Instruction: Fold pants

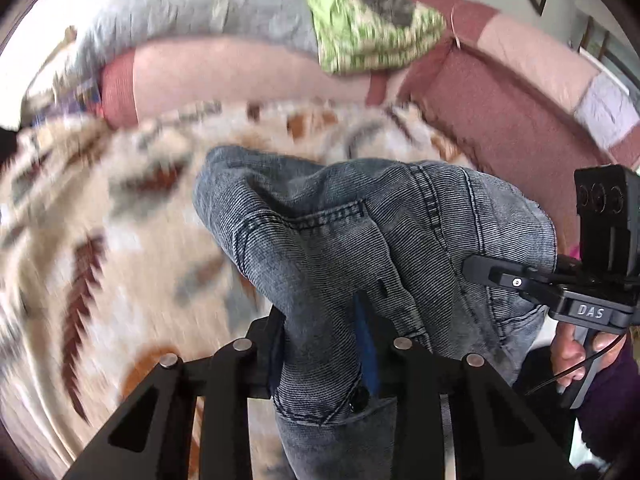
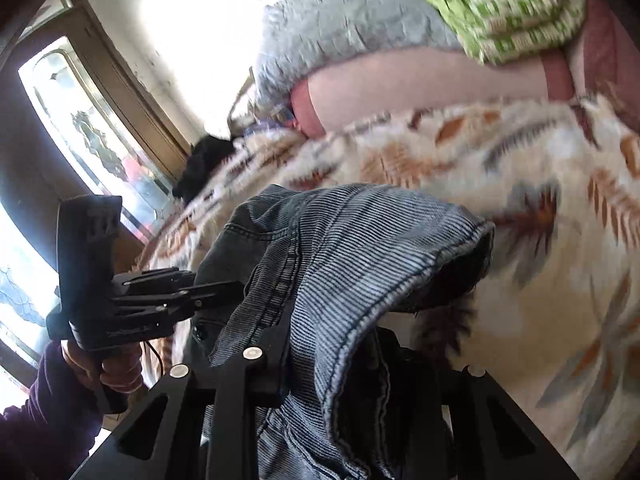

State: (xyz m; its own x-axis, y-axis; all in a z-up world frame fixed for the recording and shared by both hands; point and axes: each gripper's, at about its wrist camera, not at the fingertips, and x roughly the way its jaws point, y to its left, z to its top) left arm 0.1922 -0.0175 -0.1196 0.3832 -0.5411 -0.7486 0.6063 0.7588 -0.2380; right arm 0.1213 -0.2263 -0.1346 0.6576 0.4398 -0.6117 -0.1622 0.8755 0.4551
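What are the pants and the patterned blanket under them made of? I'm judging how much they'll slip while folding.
The pants look like washed blue-grey denim: ribbed weave, double-stitched seams, a dark button. The blanket looks like plush fleece, cream with rust and grey feather shapes; motion blur leaves its pile uncertain.

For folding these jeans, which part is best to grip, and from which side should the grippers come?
Grip the jeans at the thick stitched waistband, one gripper toward each end, coming from the near side above the patterned blanket. The band is stiff and lets the legs hang evenly. Both the left gripper and right gripper appear clamped on bunched denim this way.
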